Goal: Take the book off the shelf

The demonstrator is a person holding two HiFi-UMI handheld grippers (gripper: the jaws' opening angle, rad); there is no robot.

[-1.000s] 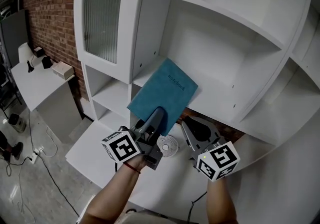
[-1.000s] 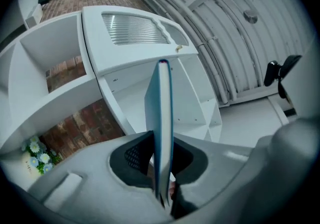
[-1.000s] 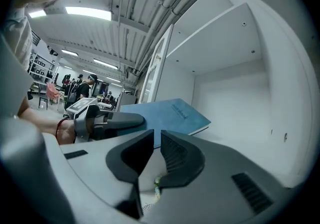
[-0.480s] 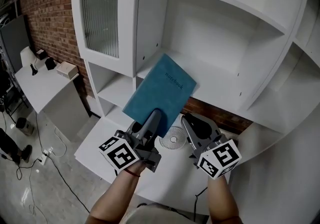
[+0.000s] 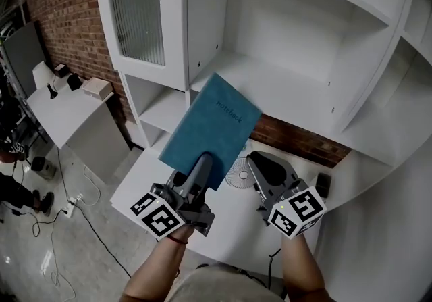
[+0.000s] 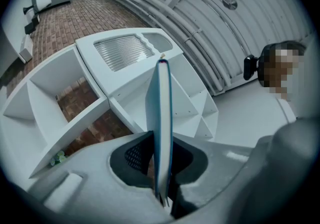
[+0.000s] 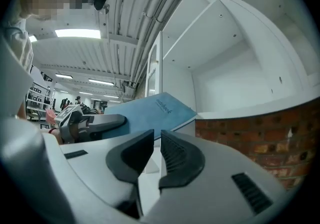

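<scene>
Left gripper (image 5: 204, 163) clamped on thin teal book (image 5: 212, 128) (cover lettered "notebook"); right gripper (image 5: 260, 167) closed, empty.

The left gripper (image 6: 161, 165) has its dark jaws closed on the near end of the blue book (image 6: 162, 113), which shows edge-on as a thin blue-and-white strip running away up the middle. Beyond it stands the white shelf unit (image 6: 60, 92), its open compartments to the left and a door (image 6: 122, 51) with ribbed glass at the far end. A brick wall (image 6: 75, 20) shows behind the unit, and ceiling pipes (image 6: 200, 12) cross the upper right.
</scene>
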